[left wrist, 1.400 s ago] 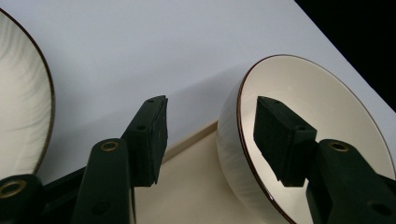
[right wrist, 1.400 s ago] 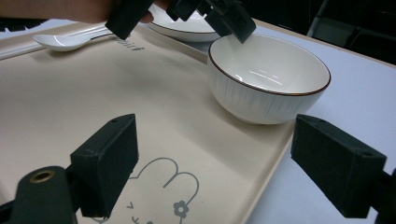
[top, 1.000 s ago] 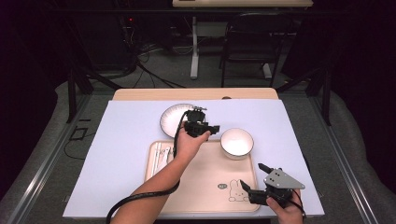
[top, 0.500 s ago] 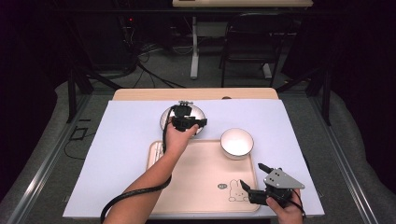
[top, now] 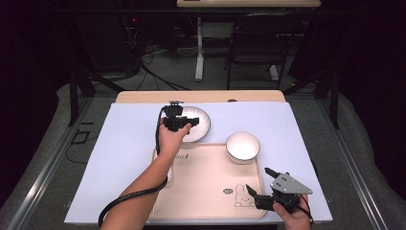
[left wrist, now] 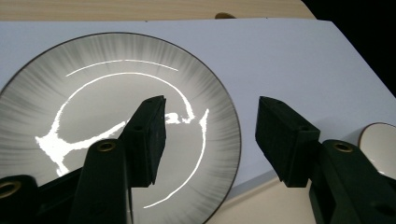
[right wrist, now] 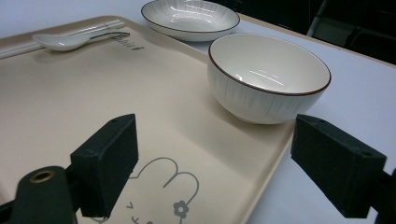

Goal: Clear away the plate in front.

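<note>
tabletop under a pale sheet (top: 119,158) in a dark room, high view: left gripper (top: 176,122) hovers over the plate (top: 198,125), forearm stretched across the tray (top: 210,177). left gripper view: jaws apart, empty, straddling the plate's (left wrist: 93,93) rim. right gripper view: right gripper (right wrist: 224,168) gapes over the tray corner, near the bowl (right wrist: 268,77).

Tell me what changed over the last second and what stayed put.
The left gripper moved away from the bowl, leftward and farther up the table, to hover over the plate; its jaws stand open and empty, one over the plate and one beyond its rim. The right gripper, plate, bowl and tray stayed where they were.
</note>
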`<state>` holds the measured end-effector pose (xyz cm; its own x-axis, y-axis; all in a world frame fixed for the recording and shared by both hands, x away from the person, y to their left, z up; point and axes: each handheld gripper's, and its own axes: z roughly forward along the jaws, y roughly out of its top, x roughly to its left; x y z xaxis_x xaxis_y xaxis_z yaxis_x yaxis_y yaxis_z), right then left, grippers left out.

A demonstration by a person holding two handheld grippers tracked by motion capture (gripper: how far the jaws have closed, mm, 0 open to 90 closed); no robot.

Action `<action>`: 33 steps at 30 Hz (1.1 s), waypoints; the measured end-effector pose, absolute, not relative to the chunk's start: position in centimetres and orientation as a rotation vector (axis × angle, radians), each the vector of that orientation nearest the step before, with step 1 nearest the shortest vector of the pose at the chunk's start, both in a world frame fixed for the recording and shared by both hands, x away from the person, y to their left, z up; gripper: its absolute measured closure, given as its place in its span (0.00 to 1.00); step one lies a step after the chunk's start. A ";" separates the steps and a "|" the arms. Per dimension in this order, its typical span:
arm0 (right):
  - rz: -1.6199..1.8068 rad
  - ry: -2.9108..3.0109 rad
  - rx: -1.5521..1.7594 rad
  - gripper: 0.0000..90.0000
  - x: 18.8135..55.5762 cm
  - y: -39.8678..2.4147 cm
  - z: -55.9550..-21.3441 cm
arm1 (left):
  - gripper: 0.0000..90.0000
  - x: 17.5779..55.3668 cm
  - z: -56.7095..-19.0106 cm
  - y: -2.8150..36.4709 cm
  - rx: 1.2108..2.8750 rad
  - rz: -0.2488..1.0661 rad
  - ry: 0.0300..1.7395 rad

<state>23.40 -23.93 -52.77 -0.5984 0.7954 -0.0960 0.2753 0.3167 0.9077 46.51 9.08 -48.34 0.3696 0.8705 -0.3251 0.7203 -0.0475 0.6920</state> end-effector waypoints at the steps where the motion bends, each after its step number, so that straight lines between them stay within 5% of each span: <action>1: 1.255 2.045 0.944 0.16 23.4 -23.9 -52.8 | 0.48 46.6 -48.4 9.4 1.803 0.231 1.402; 26: 1.256 2.047 0.948 0.16 23.4 -23.8 -52.8 | 0.47 47.7 -49.8 15.1 1.800 0.344 1.495; 33: 1.256 2.048 0.949 0.16 23.4 -23.8 -52.8 | 0.54 48.6 -50.4 16.9 1.775 0.348 1.572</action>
